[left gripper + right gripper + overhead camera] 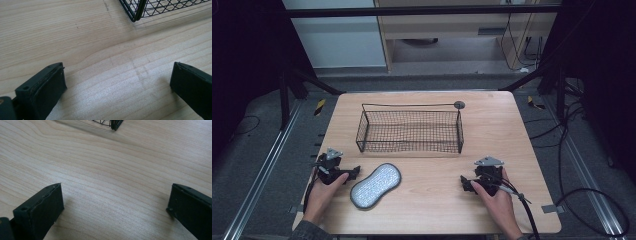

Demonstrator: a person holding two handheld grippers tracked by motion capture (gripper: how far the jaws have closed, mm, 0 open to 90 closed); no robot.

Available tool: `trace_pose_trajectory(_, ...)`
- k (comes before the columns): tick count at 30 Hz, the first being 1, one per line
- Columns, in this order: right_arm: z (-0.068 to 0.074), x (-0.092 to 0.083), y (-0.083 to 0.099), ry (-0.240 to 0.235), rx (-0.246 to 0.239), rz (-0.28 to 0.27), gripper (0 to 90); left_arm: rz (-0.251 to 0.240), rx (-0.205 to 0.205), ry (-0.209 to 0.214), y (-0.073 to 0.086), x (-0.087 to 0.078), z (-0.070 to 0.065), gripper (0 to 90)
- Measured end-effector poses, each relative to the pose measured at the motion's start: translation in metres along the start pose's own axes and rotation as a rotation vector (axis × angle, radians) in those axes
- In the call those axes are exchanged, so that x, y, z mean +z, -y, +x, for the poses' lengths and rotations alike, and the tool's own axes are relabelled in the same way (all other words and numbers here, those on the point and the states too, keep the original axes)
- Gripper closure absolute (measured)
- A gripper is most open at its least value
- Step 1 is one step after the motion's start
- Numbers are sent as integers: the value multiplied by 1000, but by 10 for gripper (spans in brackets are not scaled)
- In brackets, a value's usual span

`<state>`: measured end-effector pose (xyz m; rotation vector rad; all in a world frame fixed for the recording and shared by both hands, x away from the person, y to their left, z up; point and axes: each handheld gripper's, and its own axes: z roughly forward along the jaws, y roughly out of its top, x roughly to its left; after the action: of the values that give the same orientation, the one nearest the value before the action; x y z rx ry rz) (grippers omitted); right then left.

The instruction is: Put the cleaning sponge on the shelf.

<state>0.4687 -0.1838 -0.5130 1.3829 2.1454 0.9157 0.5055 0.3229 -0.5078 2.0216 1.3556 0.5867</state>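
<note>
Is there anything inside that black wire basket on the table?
Nothing that I can see. Through the mesh of the wire basket the wooden table shows across its whole floor. The grey oval pad lies outside it, nearer the person.

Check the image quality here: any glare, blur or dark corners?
High view: even light on the light wooden table, surroundings nearly black, the grey oval scrubbing pad slightly soft. Left gripper view: pale sheen on the wood between open jaws, the black wire mesh basket corner sharp. Right gripper view: soft jaw shadows, no glare.
</note>
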Motion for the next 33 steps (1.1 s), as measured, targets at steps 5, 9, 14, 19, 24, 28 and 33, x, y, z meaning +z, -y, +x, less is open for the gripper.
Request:
trace_pose_trajectory(5, -1, 1, -1, 3, -2, 0, 3, 6, 0, 1, -1, -2, 0, 4)
trace_pose_trajectory(9, 1, 0, 0, 8, 7, 0, 4, -31, -14, 12, -6, -12, 1, 36)
trace_pose_trajectory(14, 2, -1, 1, 5, 11, 1, 4, -59, 20, 52, -15, -30, -6, 40)
trace_pose_trajectory(19, 2, -2, 2, 7, 6, 1, 4, -85, 54, 69, -16, -50, -19, 46)
trace_pose_trajectory(24, 1, -1, 1, 1, -1, 0, 4, -91, 76, 93, -14, -59, -21, 35)
trace_pose_trajectory(28, 1, -1, 1, 0, -1, 0, 4, -68, 103, 89, -15, -64, -28, 30)
trace_pose_trajectory(33, 0, -2, 2, -3, -7, 1, 4, -41, 158, 96, -14, -70, -45, 32)
